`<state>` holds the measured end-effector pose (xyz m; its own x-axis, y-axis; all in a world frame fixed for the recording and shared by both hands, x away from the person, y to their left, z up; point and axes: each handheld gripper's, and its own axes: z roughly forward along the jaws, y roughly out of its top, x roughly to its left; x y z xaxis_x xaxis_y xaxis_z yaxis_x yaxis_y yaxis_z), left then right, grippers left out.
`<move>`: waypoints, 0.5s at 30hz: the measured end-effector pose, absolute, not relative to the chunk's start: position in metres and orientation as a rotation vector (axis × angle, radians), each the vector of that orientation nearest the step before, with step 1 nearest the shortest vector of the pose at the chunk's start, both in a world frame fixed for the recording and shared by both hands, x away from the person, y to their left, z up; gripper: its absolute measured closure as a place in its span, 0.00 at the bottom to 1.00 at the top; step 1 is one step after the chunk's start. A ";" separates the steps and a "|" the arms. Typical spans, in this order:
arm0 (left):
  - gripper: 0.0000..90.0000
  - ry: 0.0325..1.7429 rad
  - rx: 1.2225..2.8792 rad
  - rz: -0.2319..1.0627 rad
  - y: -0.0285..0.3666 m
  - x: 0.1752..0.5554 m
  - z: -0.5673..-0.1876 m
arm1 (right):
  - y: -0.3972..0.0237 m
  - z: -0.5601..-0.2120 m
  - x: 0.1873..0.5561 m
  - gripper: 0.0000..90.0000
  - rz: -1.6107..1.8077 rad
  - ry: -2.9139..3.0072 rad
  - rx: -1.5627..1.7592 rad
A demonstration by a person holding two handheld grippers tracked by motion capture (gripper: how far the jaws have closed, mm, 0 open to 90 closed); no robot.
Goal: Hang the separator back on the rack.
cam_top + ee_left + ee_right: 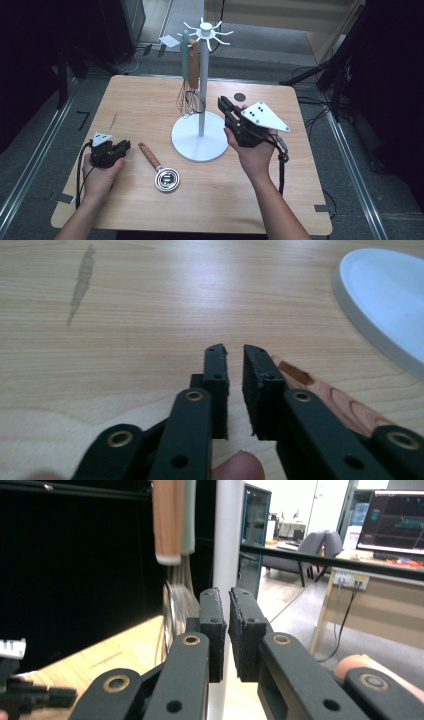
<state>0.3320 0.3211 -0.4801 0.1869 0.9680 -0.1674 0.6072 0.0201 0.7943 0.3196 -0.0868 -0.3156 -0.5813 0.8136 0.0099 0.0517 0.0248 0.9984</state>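
Light wooden tabletop (150, 95), rounded corners, dark streak-shaped mark near its left side

Left tool (124, 146), black, two-jawed, held in the person's left hand (100, 175) low over the left part of the tabletop; jaws stand a narrow gap apart with nothing between them. In the left gripper view the left tool (235, 357) points along the wood grain, and the end of a reddish wooden handle (320, 390) lies just beside its right jaw

Round shiny metal utensil with reddish-brown wooden handle (157, 167), lying flat on the tabletop between the left tool and the stand base, handle end toward the left tool, metal head toward the near edge

White utensil stand (201, 75), round flat base, upright pole, ring of hooks at the top, standing near the middle of the tabletop; wire whisks hang from its hooks, one with a pale green handle (185, 52) and one with a brown handle (193, 62)

Right tool (223, 106), black, grey three-cornered plate on top, held in the person's right hand (255, 150) above the tabletop just right of the stand; jaws nearly together, slim gap, empty. In the right gripper view the right tool (226, 600) faces the white pole (227, 535)
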 end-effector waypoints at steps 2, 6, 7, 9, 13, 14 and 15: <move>0.97 1.507 1.681 0.545 0.321 0.336 -0.482 | -0.090 -0.322 0.318 0.95 1.609 1.709 0.901; 1.00 1.495 1.719 0.533 0.319 0.338 -0.483 | -0.101 -0.333 0.314 0.94 1.589 1.715 0.924; 1.00 1.494 1.718 0.530 0.319 0.339 -0.483 | -0.104 -0.335 0.313 0.93 1.590 1.715 0.937; 1.00 1.489 1.728 0.530 0.319 0.340 -0.483 | -0.109 -0.340 0.311 0.93 1.581 1.716 0.946; 1.00 1.493 1.729 0.514 0.319 0.345 -0.483 | -0.118 -0.352 0.308 0.93 1.554 1.732 0.969; 1.00 1.488 1.726 0.513 0.319 0.347 -0.483 | -0.121 -0.356 0.307 0.93 1.553 1.736 0.982; 1.00 1.488 1.718 0.513 0.320 0.348 -0.484 | -0.123 -0.359 0.306 0.93 1.544 1.740 0.981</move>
